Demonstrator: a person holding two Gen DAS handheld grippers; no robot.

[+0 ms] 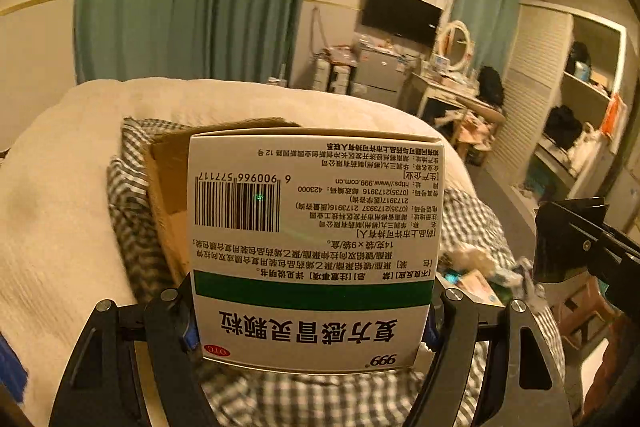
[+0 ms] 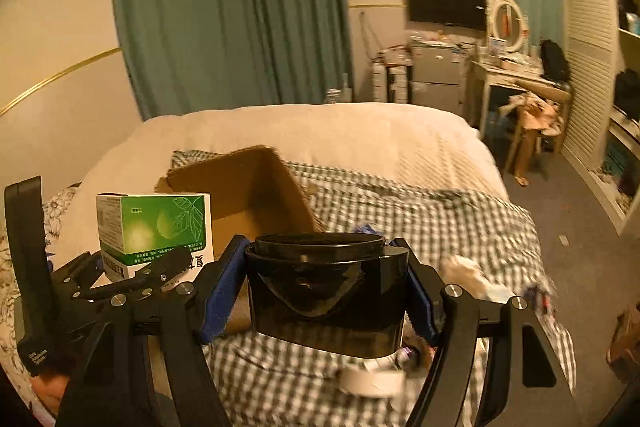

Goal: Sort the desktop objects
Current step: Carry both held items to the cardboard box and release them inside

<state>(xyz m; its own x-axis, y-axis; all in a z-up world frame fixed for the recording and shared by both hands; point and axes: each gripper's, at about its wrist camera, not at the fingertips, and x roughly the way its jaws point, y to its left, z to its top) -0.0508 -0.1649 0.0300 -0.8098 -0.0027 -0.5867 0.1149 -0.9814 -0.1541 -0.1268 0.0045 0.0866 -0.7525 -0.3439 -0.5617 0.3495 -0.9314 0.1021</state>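
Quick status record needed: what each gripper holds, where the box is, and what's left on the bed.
left gripper: shut on medicine box
right gripper: shut on black container
cardboard box: open, on checked cloth, ahead of both grippers
remaining: small clutter on the cloth at right, blurred
surface: bed

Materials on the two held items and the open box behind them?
Medicine box: printed paperboard, smooth and slightly glossy, with crisp folded edges. Black container: likely hard moulded plastic, glossy, showing reflections and a rounded rim. Open box: brown corrugated cardboard, matte, with a rough torn flap edge.
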